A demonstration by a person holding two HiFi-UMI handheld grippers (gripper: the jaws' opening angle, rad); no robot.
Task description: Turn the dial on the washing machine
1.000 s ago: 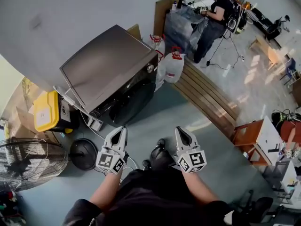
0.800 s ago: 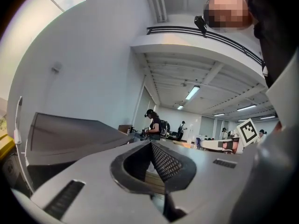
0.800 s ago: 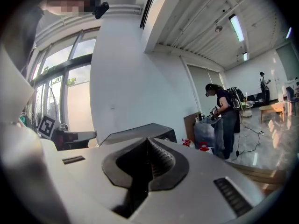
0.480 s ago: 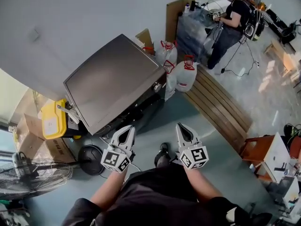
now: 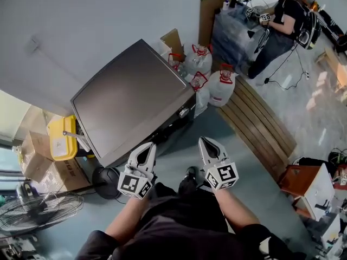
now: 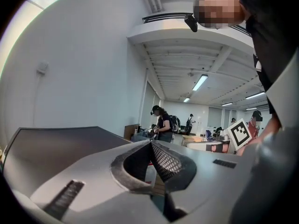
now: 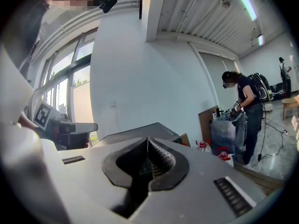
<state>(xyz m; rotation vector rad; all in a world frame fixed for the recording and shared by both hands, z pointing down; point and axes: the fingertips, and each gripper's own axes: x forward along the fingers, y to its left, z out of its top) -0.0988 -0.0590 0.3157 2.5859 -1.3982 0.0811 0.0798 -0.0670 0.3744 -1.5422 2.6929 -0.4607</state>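
Left hand-held gripper [image 5: 145,148] and right hand-held gripper [image 5: 207,142] are hovering closed, empty; reaching unopened is risking bumping the dial [image 5: 184,112] on the washing machine [image 5: 130,99].

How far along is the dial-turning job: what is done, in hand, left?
Done: nothing; the dial on the washing machine is untouched. In hand: left gripper and right gripper, both shut and empty, held short of the machine. Left: reach the dial, grip it, turn it.
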